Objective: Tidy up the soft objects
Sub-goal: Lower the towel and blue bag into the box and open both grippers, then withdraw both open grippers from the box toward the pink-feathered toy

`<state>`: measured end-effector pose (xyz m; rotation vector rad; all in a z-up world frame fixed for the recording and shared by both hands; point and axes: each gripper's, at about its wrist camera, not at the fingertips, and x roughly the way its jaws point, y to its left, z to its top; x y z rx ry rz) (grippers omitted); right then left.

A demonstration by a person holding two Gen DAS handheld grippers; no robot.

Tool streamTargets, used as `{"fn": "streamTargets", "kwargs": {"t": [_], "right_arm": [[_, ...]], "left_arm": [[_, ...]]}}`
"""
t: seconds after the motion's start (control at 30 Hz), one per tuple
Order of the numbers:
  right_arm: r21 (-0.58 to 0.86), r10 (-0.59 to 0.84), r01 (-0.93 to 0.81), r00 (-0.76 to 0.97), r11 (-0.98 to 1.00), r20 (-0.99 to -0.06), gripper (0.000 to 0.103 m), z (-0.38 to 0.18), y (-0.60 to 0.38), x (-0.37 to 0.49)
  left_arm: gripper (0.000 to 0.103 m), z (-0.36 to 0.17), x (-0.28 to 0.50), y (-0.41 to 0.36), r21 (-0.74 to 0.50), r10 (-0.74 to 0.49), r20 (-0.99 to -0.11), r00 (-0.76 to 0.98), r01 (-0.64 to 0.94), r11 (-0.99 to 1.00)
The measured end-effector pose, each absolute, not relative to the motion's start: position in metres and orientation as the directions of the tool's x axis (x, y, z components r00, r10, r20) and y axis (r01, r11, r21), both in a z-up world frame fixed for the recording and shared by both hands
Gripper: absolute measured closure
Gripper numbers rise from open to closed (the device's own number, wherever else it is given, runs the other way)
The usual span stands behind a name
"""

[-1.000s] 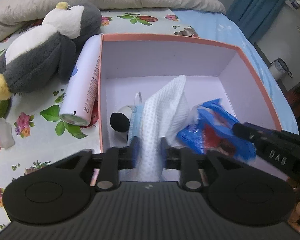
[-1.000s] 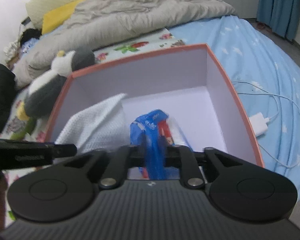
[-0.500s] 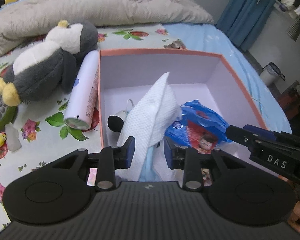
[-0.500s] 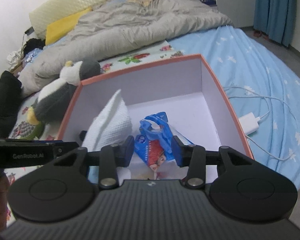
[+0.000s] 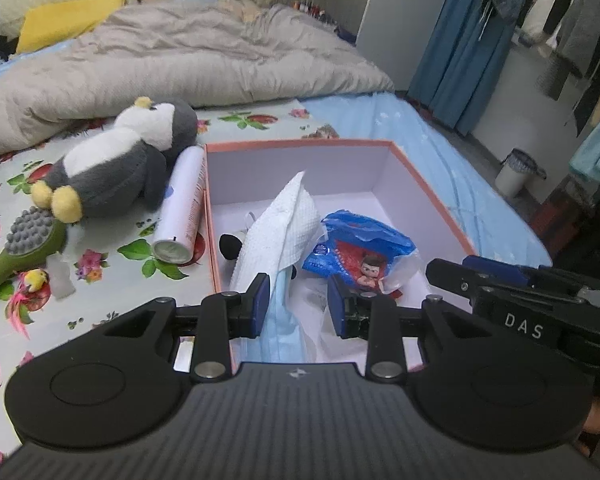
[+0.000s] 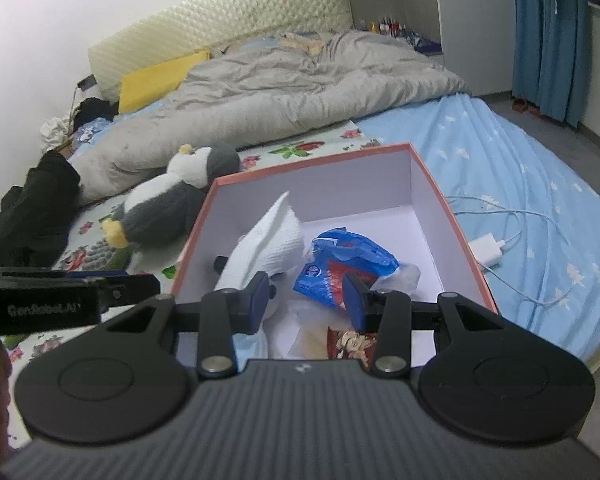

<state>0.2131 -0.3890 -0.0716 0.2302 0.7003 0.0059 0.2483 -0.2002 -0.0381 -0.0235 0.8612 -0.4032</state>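
An open box with an orange rim (image 5: 300, 143) (image 6: 312, 159) sits on the bed. Inside lie a white cloth (image 5: 280, 224) (image 6: 268, 240), a blue and red plastic packet (image 5: 360, 244) (image 6: 348, 260), a light blue face mask (image 5: 280, 320) and a small black and white item (image 5: 230, 244). My left gripper (image 5: 298, 304) is open above the box's near edge, empty. My right gripper (image 6: 306, 300) is open above the box too, empty. A grey and white penguin plush (image 5: 120, 160) (image 6: 172, 204) lies left of the box.
A white spray can (image 5: 182, 204) lies against the box's left wall. A green brush (image 5: 24, 244) lies at the left. A grey duvet (image 5: 180, 60) covers the far bed. A white charger and cable (image 6: 488, 246) lie right of the box on the blue sheet.
Both grippers opened and let go: the left released the white cloth, the right released the blue packet. Both then pulled back and up from the box.
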Motion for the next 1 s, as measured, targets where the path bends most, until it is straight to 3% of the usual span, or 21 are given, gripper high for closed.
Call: {"fn": "streamTargets", "kwargs": {"t": [0.57, 1.0], "right_arm": [[0.214, 0.118, 0.007, 0.814, 0.977, -0.568, 0.059, -0.051, -0.354, 0.126], [0.220, 0.172, -0.059, 0.823, 0.974, -0.541, 0.059, -0.057, -0.321, 0.094]], "left_arm": [[0.066, -0.014, 0.135, -0.136, -0.184, -0.337, -0.636, 0.694, 0.287, 0.940], [0.066, -0.032, 0.083, -0.080, -0.183, -0.248, -0.646, 0.721, 0.170, 0.968]]}}
